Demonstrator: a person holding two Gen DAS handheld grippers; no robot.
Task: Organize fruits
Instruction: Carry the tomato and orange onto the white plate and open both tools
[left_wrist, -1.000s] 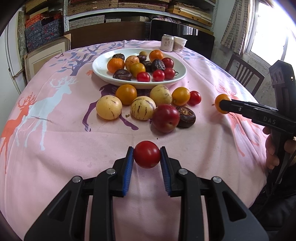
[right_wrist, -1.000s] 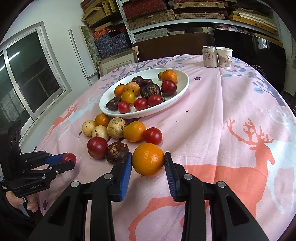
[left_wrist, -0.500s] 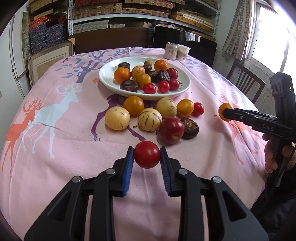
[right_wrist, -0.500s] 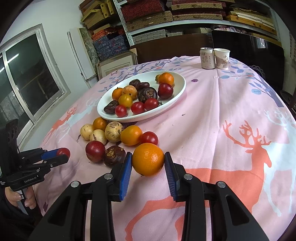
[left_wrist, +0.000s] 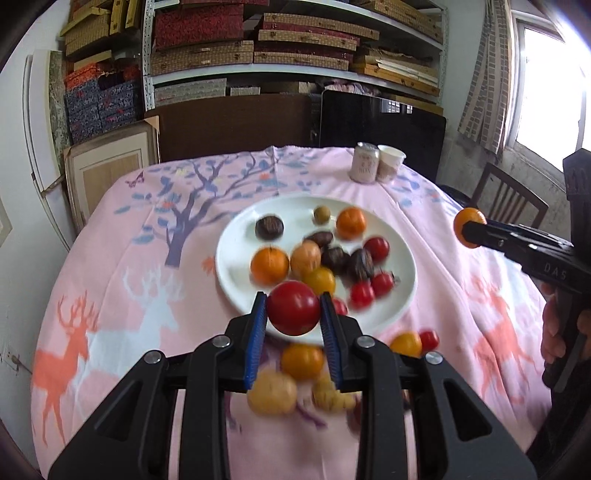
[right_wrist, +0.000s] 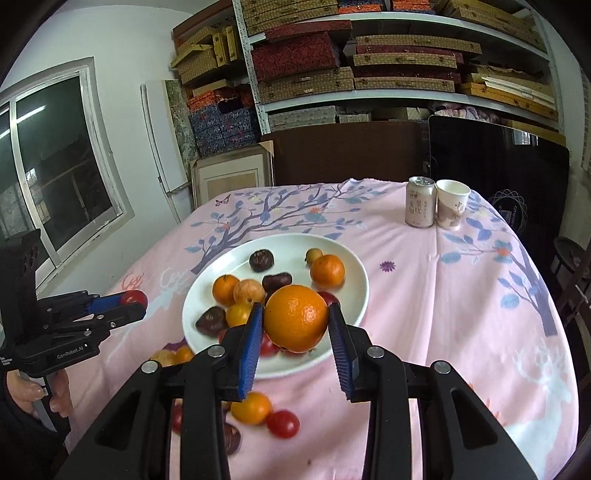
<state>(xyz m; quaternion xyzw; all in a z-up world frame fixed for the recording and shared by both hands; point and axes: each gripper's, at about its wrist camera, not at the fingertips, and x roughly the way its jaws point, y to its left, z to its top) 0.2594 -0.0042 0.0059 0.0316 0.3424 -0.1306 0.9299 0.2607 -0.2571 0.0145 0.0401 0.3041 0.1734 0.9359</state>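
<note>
We saw a pink tablecloth (right_wrist: 461, 295), on it a white plate (right_wrist: 354, 269) of mixed fruit. Right gripper (right_wrist: 295, 325) clamped an orange (right_wrist: 295, 321) above the plate's near rim; left gripper (left_wrist: 293, 310) clamped a red tomato (left_wrist: 293, 306) there too.

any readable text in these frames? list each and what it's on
"GenRobot.AI": side of the left gripper.
"DAS": side of the right gripper.
Can: printed characters, too small to read.
Paper cup: printed marks, unreadable.
Dark panel behind the table: a round logo with small text, unreadable.
</note>
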